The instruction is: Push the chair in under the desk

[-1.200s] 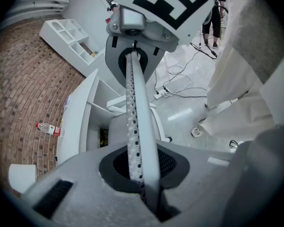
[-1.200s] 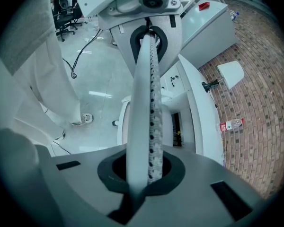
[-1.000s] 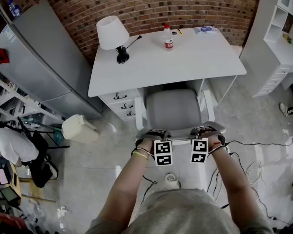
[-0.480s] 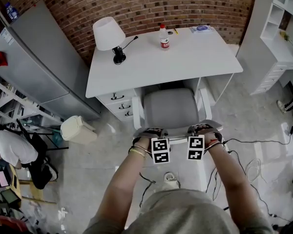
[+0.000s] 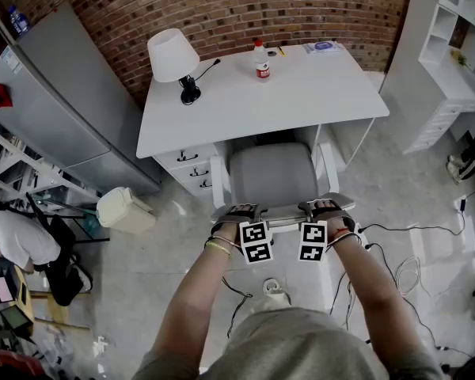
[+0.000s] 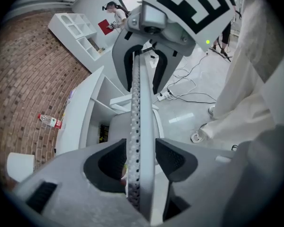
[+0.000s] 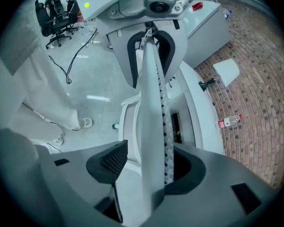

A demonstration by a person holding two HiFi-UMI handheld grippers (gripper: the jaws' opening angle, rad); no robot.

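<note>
A grey chair with white armrests stands at the white desk, the front of its seat under the desktop edge. Both grippers sit on the top of its backrest: my left gripper at the left end, my right gripper at the right end. In the left gripper view the thin perforated backrest edge runs between the jaws of the left gripper, with gaps beside the pads. The right gripper straddles the backrest edge the same way. Both sets of jaws have just been opening.
On the desk stand a white lamp and a bottle. Drawers sit under its left side. A grey cabinet and a bin are to the left, white shelves to the right, and cables on the floor.
The head view has drifted slightly. Both grippers stay at the top of the backrest, and the chair keeps its place at the desk.
</note>
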